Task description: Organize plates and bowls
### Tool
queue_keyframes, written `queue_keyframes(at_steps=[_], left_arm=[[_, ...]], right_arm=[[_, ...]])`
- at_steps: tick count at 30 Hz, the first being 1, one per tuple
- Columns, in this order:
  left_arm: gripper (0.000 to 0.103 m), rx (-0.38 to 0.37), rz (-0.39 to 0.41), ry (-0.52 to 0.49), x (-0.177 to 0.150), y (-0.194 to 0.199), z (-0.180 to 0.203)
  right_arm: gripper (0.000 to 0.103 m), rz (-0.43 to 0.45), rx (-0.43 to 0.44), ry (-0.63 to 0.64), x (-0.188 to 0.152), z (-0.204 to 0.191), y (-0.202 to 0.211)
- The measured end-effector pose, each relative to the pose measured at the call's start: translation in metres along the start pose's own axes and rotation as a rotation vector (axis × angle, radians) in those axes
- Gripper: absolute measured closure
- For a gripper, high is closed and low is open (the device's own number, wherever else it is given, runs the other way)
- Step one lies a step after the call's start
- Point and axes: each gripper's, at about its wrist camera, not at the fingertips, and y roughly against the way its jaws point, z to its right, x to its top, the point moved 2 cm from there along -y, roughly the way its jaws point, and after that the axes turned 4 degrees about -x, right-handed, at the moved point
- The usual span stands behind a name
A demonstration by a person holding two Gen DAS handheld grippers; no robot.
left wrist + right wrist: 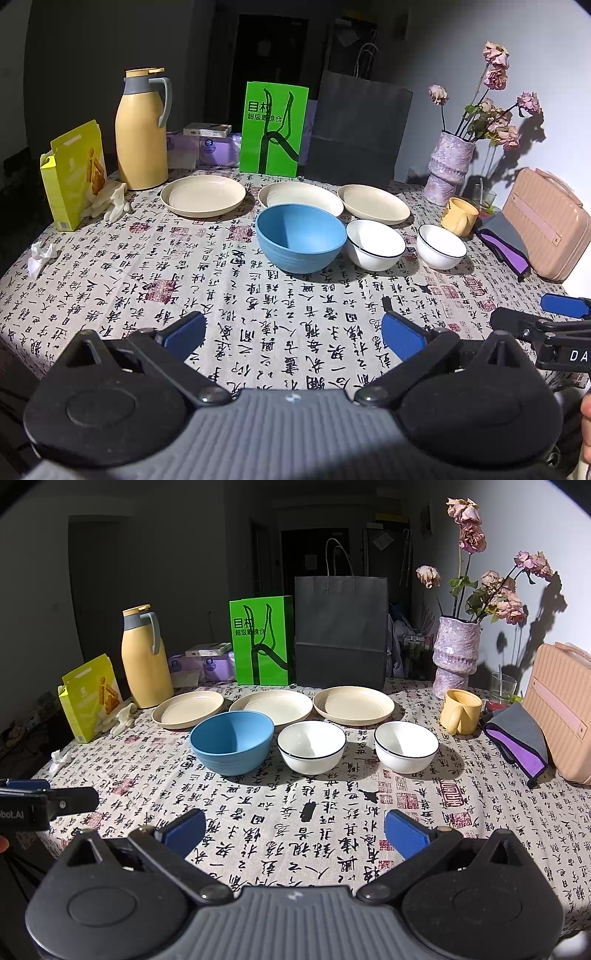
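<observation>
Left gripper [293, 338] and right gripper [294, 830] both low over the near surface [295, 834], jaws spread wide, nothing held. Three cream plates [270, 703] in a back row; blue bowl [232, 741] and two white bowls [311, 746] just in front, apart from each other. Behind: yellow thermos [145, 657], green bag [261, 640], black bag [341, 631]. Right side: vase [455, 657], yellow mug [461, 710], pink case [561, 709]. Open cloth between grippers and bowls.

A yellow thermos jug [144, 657] stands at the table's [258, 830] far left, beside a yellow box [90, 698]; a green bag [261, 640] and black bag [340, 631] behind; a vase of dried roses [456, 651], yellow mug [461, 710] and pink case [561, 709] at right.
</observation>
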Motion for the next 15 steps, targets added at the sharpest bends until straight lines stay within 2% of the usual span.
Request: queue_keyframes(at_steps=[15], left_arm=[[0.000, 0.001, 0.003, -0.003, 0.0014, 0.0000, 0.0000]], right_arm=[[0.000, 0.000, 0.000, 0.001, 0.0000, 0.0002, 0.0000]])
